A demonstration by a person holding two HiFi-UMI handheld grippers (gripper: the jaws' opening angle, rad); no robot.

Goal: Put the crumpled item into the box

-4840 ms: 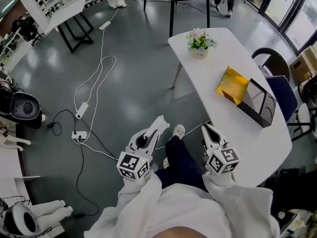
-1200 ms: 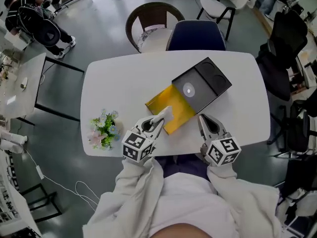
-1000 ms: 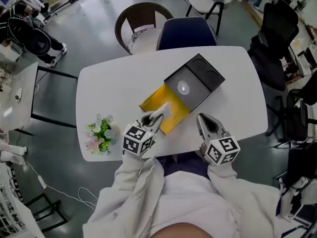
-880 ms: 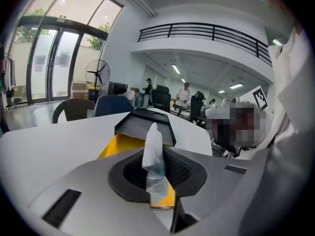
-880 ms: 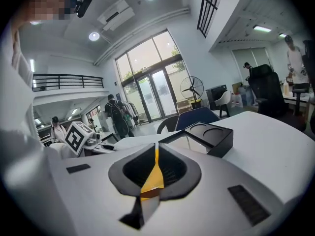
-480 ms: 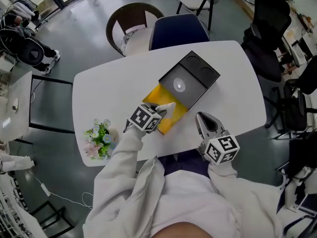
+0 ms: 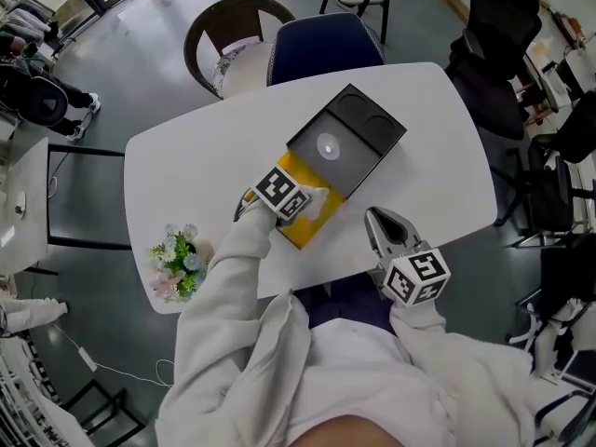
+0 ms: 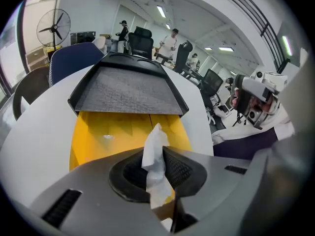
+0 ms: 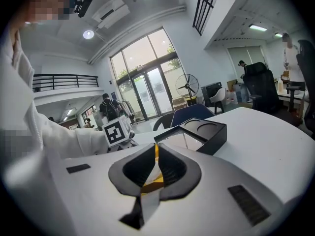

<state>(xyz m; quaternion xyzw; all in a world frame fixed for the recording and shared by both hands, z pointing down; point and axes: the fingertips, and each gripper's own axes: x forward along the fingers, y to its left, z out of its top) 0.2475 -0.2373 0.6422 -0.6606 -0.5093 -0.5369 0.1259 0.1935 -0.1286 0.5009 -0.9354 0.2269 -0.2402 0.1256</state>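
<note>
White crumpled paper [image 8: 155, 140] is sitting pinched between the pads of my left gripper [image 8: 156, 175]; the jaws are closing on it and it is sticking up past the fingertips. I am holding this gripper tilted downward over the open yellow cardboard box [image 8: 106, 132], so the paper is hanging above the near part of the box interior. Whether it is touching the yellow surface cannot be determined.

In the head view, my left gripper [image 7: 315, 199] is lying over the yellow box [image 7: 307, 228], with the sleeve reaching across the near table edge. The box's black lid with two round recesses [image 7: 346, 141] is lying open on the far side, joined to the yellow part. From the left gripper view, this lid [image 8: 125, 88] is rising at a slant behind the yellow base.

My right gripper [image 7: 380, 223] is hovering at the near table edge, to the right of the box and apart from it. Its jaws [image 9: 156, 167] are standing pressed together with nothing between them, pointing toward the black lid [image 9: 199, 132].

The box is resting near the middle of the white oval table [image 7: 177, 170]. A small pot of pink and white flowers [image 7: 175, 261] is standing at the table's near left corner, well apart from the box.
</note>
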